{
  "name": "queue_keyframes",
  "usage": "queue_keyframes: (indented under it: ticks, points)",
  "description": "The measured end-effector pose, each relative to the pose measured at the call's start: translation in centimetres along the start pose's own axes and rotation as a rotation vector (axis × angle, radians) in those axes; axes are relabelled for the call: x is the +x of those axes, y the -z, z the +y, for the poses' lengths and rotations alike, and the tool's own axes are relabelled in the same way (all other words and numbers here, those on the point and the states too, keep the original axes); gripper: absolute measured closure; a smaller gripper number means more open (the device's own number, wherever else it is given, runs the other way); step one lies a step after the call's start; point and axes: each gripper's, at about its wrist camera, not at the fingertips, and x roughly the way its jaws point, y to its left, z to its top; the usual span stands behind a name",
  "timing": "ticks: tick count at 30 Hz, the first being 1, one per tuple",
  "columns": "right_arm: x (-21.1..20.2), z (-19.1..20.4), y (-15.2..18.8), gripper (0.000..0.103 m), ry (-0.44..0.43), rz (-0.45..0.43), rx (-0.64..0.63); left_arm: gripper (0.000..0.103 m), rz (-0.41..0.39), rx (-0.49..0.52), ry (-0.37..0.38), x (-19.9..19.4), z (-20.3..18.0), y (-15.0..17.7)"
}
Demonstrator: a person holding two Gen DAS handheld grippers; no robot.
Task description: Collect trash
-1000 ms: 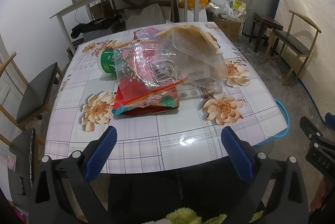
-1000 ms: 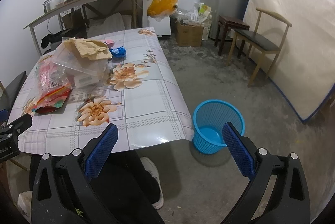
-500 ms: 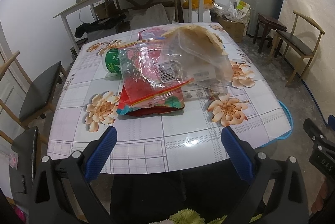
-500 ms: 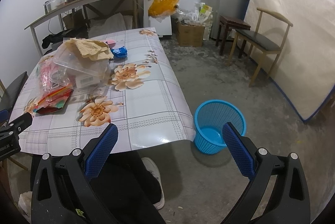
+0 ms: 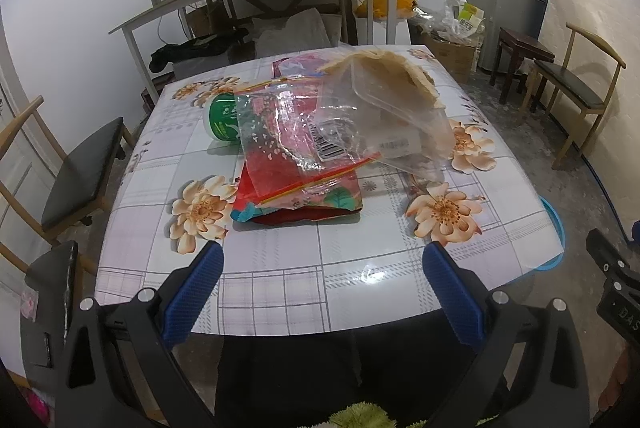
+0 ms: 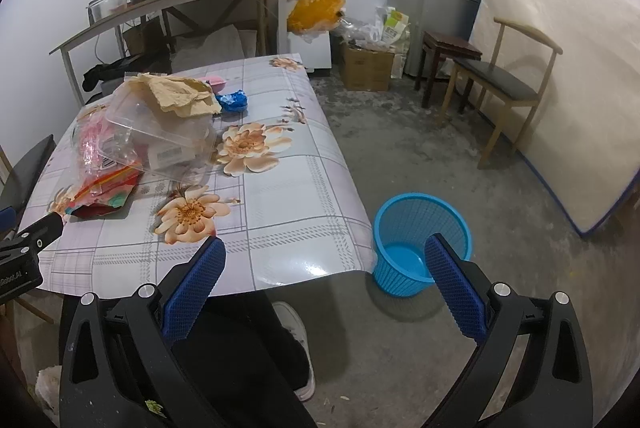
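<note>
Both my grippers are held back off the near edge of the table (image 5: 280, 292), above the person's dark trousers.

Left gripper (image 5: 322, 282): fingers spread wide, nothing between them. The trash pile lies ahead of it, in the middle of the table, well apart from the fingertips: a red packet (image 5: 304, 200) at the bottom, a clear plastic bag (image 5: 288, 136) over it, a clear plastic box (image 5: 392, 112) topped by crumpled brown paper (image 5: 384, 66), and a green cup (image 5: 222, 120) on its side behind.

Right gripper (image 6: 324, 270): also spread, empty. It looks past the table's right corner; the blue basket (image 6: 420, 228) stands on the floor, just ahead, partly behind its right finger. The pile sits far left of this gripper.
</note>
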Motion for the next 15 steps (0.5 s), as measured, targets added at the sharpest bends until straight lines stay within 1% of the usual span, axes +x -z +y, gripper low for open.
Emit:
queue_keyframes:
  ticks: [15]
  points:
    - [0.18, 0.64, -0.15, 0.008, -0.003, 0.004, 0.002, 0.005, 0.001, 0.002, -0.005, 0.09, 0.22, -0.08]
